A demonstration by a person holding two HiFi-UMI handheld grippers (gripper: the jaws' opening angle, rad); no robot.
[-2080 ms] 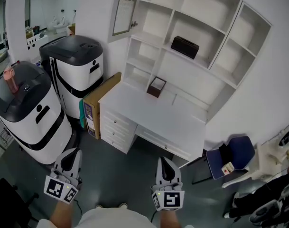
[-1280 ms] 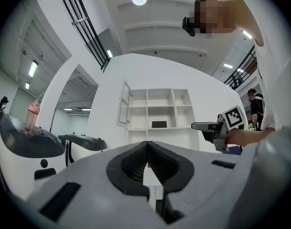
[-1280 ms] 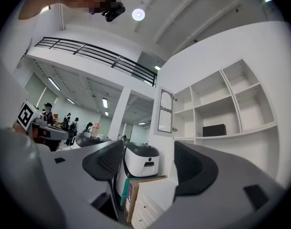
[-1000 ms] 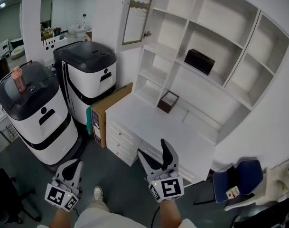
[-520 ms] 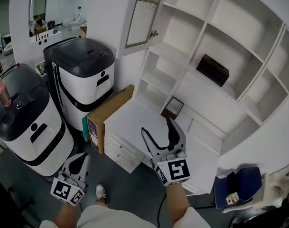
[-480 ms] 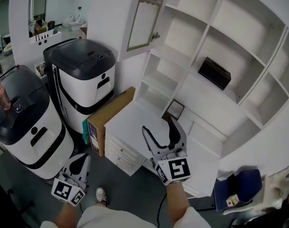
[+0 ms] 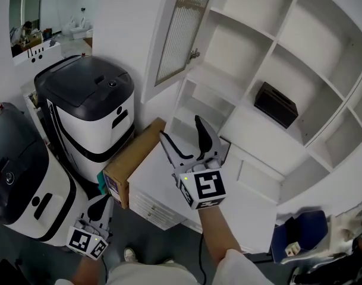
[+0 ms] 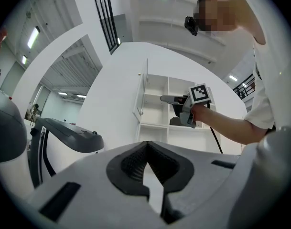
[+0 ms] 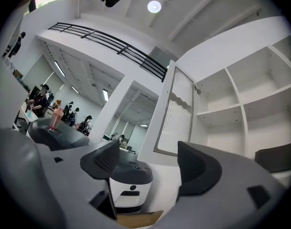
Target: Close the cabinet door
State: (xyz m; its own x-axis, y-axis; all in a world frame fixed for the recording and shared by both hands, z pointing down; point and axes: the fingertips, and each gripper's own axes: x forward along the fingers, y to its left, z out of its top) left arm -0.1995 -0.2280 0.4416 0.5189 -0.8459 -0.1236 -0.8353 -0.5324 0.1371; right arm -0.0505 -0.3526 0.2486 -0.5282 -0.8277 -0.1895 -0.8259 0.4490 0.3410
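The white cabinet door [image 7: 182, 35] with a ribbed glass panel stands swung open at the upper left of the shelf unit, its small knob [image 7: 194, 54] on the inner edge. My right gripper [image 7: 181, 129] is raised in front of the lower shelves, below and apart from the door. Its jaws are opening and nothing is between them. In the right gripper view the door [image 9: 176, 109] shows ahead between the spread fingers of the right gripper [image 9: 150, 160]. My left gripper [image 7: 101, 205] hangs low at the bottom left, shut and empty. From the left gripper [image 8: 146, 149] the door [image 8: 143, 93] looks far off.
Two white machines with black lids [image 7: 88, 100] [image 7: 14, 177] stand at the left. A cardboard box [image 7: 132, 162] leans between them and the white desk [image 7: 163, 189]. A dark box [image 7: 276, 104] sits on a shelf. A blue chair [image 7: 302, 233] is at the lower right.
I have come closer to the cabinet. My right gripper has risen from above the floor to in front of the shelves, toward the open door. The left gripper stays low.
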